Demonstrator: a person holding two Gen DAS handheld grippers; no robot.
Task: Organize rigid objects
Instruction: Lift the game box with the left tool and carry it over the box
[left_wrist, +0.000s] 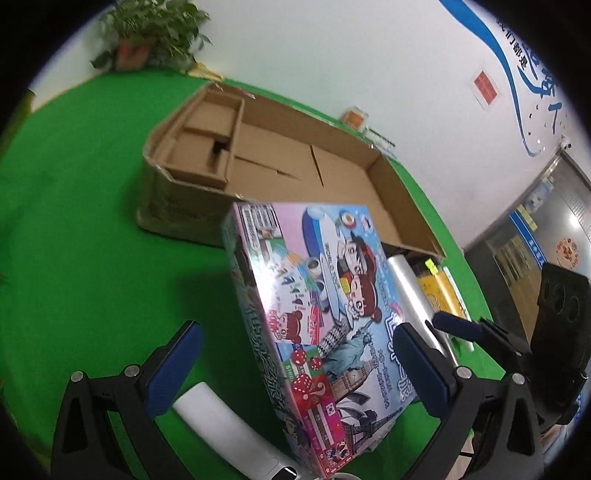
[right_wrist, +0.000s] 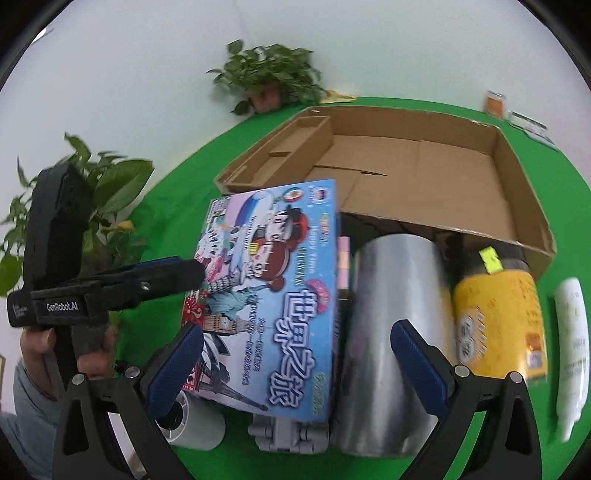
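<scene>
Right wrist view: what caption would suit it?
Open right gripper above board game box, silver roll, yellow can; cardboard box behind.

From my station, the game box (right_wrist: 273, 295) hides most of the grey hinged item (right_wrist: 288, 434) beneath it, and I cannot identify that item. The white roll (left_wrist: 229, 430) is cut off by the left wrist view's lower edge. The yellow package (right_wrist: 498, 325) print is blurred and unreadable. The small objects (right_wrist: 517, 114) beyond the cardboard tray (right_wrist: 509, 177) are too small to identify.
</scene>
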